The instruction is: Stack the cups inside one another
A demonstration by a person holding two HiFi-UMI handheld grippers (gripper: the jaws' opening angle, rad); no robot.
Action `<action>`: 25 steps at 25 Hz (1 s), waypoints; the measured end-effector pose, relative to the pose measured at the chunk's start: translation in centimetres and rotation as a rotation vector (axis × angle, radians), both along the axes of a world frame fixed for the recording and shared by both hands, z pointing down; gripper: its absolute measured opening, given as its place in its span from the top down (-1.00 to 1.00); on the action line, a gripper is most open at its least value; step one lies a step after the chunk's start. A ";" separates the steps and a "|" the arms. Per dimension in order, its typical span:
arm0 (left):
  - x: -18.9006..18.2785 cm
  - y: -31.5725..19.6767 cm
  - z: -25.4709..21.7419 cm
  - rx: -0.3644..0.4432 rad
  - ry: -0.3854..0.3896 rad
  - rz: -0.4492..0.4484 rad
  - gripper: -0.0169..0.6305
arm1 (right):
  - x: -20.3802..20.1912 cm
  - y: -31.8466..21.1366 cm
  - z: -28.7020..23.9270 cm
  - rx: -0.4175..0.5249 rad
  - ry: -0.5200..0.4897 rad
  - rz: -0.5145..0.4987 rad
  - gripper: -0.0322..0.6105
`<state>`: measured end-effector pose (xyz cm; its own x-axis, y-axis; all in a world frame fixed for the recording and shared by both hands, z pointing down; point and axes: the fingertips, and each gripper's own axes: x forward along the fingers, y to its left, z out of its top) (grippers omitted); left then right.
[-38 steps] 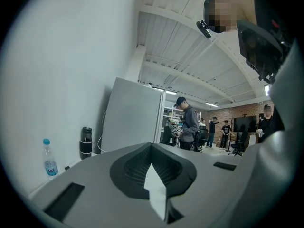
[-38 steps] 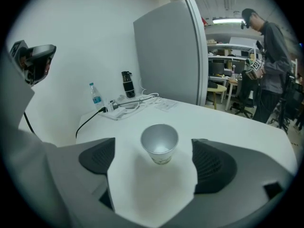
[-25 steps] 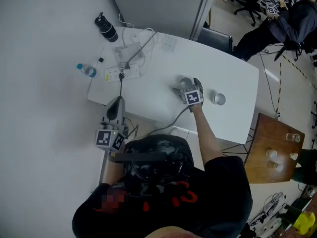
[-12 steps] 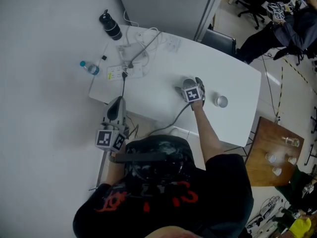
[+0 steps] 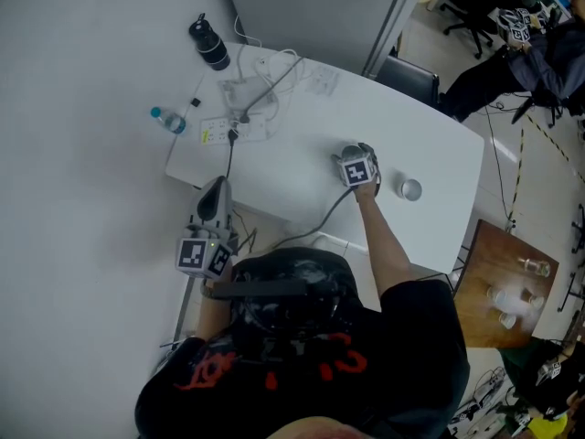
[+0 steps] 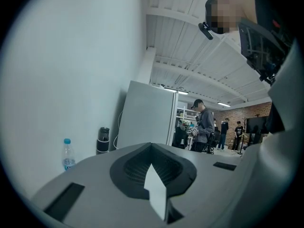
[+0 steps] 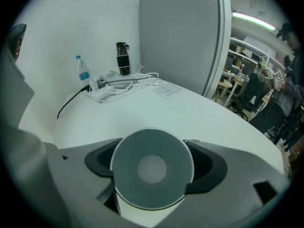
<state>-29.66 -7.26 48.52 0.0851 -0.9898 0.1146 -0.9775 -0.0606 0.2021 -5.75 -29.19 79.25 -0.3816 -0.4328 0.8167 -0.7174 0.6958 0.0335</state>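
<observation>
On the white table [image 5: 302,122] my right gripper [image 5: 351,154] points steeply down over a pale cup [image 7: 153,167]. The cup stands upright between the jaws, which are closing, and both dark pads [image 7: 99,161] meet its sides. Its round mouth faces the camera in the right gripper view. A second cup [image 5: 410,189] stands alone a short way to the right. My left gripper [image 5: 217,190] hangs off the table's near edge by my body. It is shut on nothing and points about level [image 6: 153,175].
At the table's far left corner are a black flask [image 5: 209,46], a water bottle [image 5: 167,121] and a power strip [image 5: 233,128] with tangled cables. A dark chair [image 5: 409,76] stands behind the table. To the right a wooden table [image 5: 494,254] holds several clear cups.
The right gripper's jaws have drawn in around the cup without leaving their spot. The left gripper has stayed where it was.
</observation>
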 end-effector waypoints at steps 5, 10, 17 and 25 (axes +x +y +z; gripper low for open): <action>0.5 0.0 -0.2 0.010 -0.005 0.015 0.94 | 0.7 0.4 -0.5 0.020 -0.014 0.015 -0.38; 1.5 -0.3 -0.5 0.015 0.001 0.036 0.94 | 1.6 1.0 -1.5 0.045 -0.048 0.037 -0.38; 3.5 -0.5 -1.3 0.032 -0.015 0.088 0.94 | 2.4 3.0 -3.4 0.075 -0.132 0.067 -0.38; 5.4 -0.7 -1.5 0.042 -0.017 0.147 0.94 | 4.7 5.3 -4.1 0.126 -0.183 0.123 -0.38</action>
<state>-24.27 -8.01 47.02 0.2276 -0.9708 0.0759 -0.9608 -0.2112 0.1796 -1.04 -23.88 75.13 -0.4559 -0.5793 0.6757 -0.7987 0.6013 -0.0234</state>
